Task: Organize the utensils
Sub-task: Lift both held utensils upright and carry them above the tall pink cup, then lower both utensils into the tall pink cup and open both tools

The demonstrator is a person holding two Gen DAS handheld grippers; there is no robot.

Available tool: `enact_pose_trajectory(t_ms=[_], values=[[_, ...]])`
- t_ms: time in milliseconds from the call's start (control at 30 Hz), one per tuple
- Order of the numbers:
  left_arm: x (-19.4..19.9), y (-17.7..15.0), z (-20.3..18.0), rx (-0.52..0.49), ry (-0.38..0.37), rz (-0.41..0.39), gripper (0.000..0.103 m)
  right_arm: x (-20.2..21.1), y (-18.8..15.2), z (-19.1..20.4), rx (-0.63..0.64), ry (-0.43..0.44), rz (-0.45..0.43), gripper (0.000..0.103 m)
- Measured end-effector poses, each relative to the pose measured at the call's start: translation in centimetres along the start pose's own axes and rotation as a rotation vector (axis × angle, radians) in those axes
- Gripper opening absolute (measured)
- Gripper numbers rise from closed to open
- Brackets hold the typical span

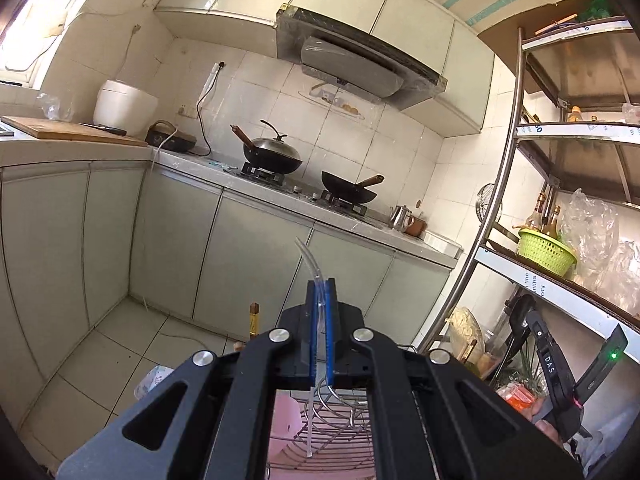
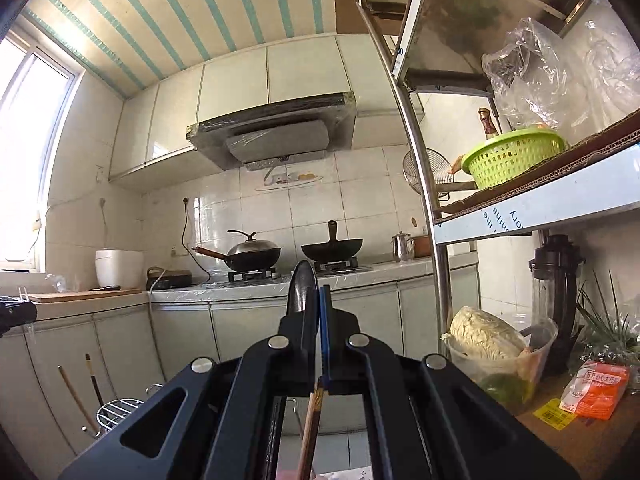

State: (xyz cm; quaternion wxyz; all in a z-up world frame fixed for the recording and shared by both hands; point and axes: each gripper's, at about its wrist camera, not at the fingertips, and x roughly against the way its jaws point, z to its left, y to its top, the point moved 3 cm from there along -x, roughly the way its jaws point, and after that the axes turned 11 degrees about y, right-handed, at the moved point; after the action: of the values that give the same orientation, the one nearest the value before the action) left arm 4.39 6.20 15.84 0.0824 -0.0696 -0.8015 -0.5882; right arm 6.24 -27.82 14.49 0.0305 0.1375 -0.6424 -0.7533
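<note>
At the lower middle of the left wrist view, the left gripper [image 1: 319, 292] is clamped on a clear utensil [image 1: 307, 264], a thin transparent plastic piece whose curved tip rises above the blue pads [image 1: 311, 332] and whose straight shaft hangs down behind them. Below it, at the bottom edge, sits a wire rack [image 1: 336, 436] with something pink beside it; the shaft end hangs over the rack's bars. To the right of that frame, the right gripper's body shows in front of the shelf [image 1: 516, 168].

In the right wrist view, the wire rack [image 2: 116, 408] appears at lower left with two chopsticks [image 2: 76, 396] standing in it. At the middle, the right gripper [image 2: 318, 300] is closed on a dark spoon [image 2: 302, 288], its bowl standing up above the fingertips, and a brownish stick, probably its handle or a chopstick, runs down below the jaws to the bottom edge. Which it is I cannot tell.

Both tools appear loaded and held high, so the step in hand seems to be carrying the utensils to the rack. To do it well, lower each one handle-first and near upright, line the shaft up with a gap in the bars before letting go, and open the jaws only once the end is seated. The clear piece looks light and slippery, so a slow release suits it. Bringing the hands in one at a time would avoid a clash over the small rack.
</note>
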Motion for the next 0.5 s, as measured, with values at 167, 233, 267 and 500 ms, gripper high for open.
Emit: enact_pose_trajectory(t_ms=[167,233,267,500], values=[[-1.2,0.1,-0.4,-0.020,0.028,-0.023,0.002,-1.5,-1.1,0.0,0.069,-0.044,-0.040,0.002],[-1.6,0.1,-0.2,-0.028,0.044,-0.035,0.002,-2.1,-1.6,-0.1,0.087,-0.052,-0.049,0.002],[-1.9,0.2,-0.2,-0.031,0.052,-0.039,0.002,-2.3,-2.0,-0.1,0.096,-0.057,-0.053,0.002],[-3.7,-0.6,-0.1,-0.078,0.097,-0.062,0.002,-2.9,-3.9,0.7,0.172,-0.066,-0.065,0.002]])
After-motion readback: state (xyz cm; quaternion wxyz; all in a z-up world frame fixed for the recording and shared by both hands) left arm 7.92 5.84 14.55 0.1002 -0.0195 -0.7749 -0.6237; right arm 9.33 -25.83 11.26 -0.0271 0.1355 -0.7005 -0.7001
